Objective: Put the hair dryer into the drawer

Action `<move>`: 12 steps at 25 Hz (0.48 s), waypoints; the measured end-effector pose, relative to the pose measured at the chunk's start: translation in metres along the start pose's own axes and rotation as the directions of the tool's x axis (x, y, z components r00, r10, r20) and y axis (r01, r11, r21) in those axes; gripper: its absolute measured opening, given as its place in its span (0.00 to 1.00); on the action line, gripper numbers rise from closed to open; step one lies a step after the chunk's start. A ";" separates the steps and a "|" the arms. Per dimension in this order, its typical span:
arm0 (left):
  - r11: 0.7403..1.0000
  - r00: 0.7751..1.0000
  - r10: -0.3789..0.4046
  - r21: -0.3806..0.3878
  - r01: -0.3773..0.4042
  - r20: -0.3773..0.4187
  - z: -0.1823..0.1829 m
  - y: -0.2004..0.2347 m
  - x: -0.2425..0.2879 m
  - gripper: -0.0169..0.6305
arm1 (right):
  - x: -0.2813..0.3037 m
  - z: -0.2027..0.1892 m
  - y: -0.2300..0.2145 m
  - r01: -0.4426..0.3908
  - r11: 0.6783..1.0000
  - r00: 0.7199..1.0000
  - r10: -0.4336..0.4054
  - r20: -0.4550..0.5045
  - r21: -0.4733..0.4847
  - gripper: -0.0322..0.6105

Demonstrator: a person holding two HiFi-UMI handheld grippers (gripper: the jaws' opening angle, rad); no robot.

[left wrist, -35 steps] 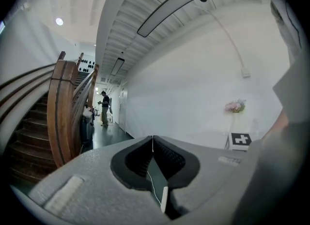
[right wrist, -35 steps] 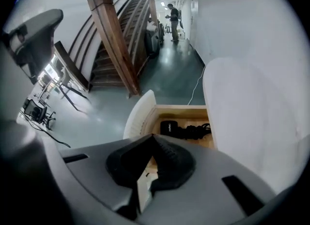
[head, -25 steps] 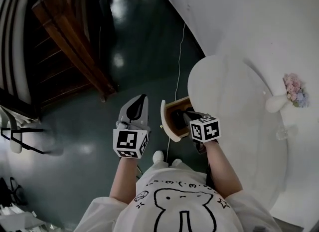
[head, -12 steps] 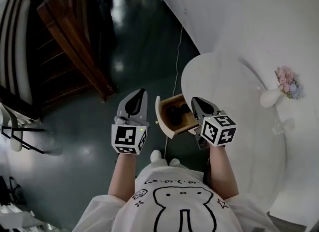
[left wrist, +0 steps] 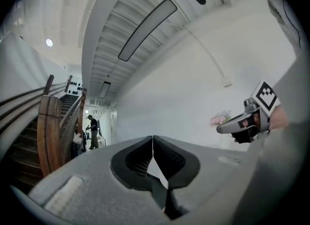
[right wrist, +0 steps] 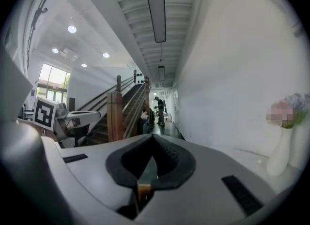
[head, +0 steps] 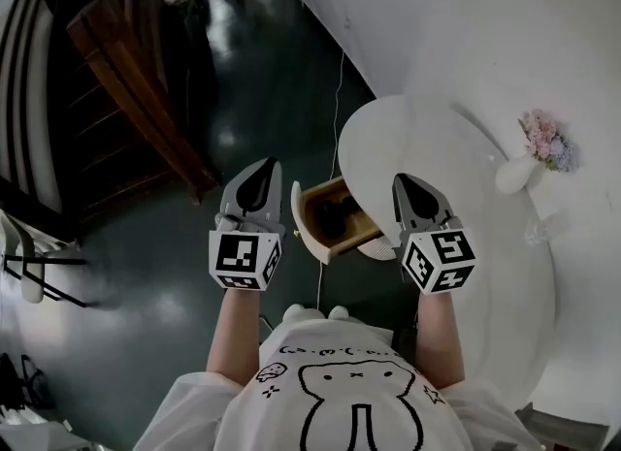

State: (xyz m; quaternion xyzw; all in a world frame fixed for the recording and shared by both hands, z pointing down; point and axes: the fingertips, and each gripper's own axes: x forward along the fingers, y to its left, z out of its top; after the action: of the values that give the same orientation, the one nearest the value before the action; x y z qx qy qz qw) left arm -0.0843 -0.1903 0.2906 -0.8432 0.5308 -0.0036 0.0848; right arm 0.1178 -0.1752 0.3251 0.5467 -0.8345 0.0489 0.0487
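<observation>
While the hair dryer [head: 337, 214] lay dark inside the open drawer [head: 299, 221] under the white tabletop [head: 456, 168], you held your left gripper [head: 264, 168] and right gripper [head: 404, 183] either side of it, both pinched together on nothing. Placing looked done, and the next move called for pushing the drawer front closed.

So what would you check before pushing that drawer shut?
1. Hair dryer inside the drawer: a dark shape lies in it, ok.
2. Drawer pulled out and free to slide: ok.
3. Left gripper shut and empty: ok.
4. Right gripper shut and empty: ok.
5. Both grippers outside the drawer: ok.
6. Nothing hanging over the drawer's edge: cannot tell.
</observation>
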 end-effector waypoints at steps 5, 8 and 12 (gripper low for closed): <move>0.999 0.999 -0.041 0.035 0.041 0.020 0.014 -0.001 0.004 0.05 | -0.012 0.020 -0.010 0.094 0.994 0.994 -0.090 0.060 -0.061 0.05; 0.995 0.997 -0.073 0.067 0.071 0.027 0.022 0.001 0.005 0.05 | -0.019 0.037 -0.010 0.175 0.974 0.981 -0.160 0.110 -0.145 0.05; 0.991 0.993 -0.107 0.084 0.103 0.055 0.036 0.012 0.006 0.05 | -0.031 0.065 -0.003 0.251 0.944 0.957 -0.210 0.200 -0.215 0.05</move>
State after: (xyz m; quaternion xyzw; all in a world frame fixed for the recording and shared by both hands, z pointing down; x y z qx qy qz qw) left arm -0.0888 -0.1958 0.2533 -0.8656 0.4823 -0.0047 0.1343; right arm 0.1313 -0.1576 0.2563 0.6332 -0.7654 -0.1053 0.0461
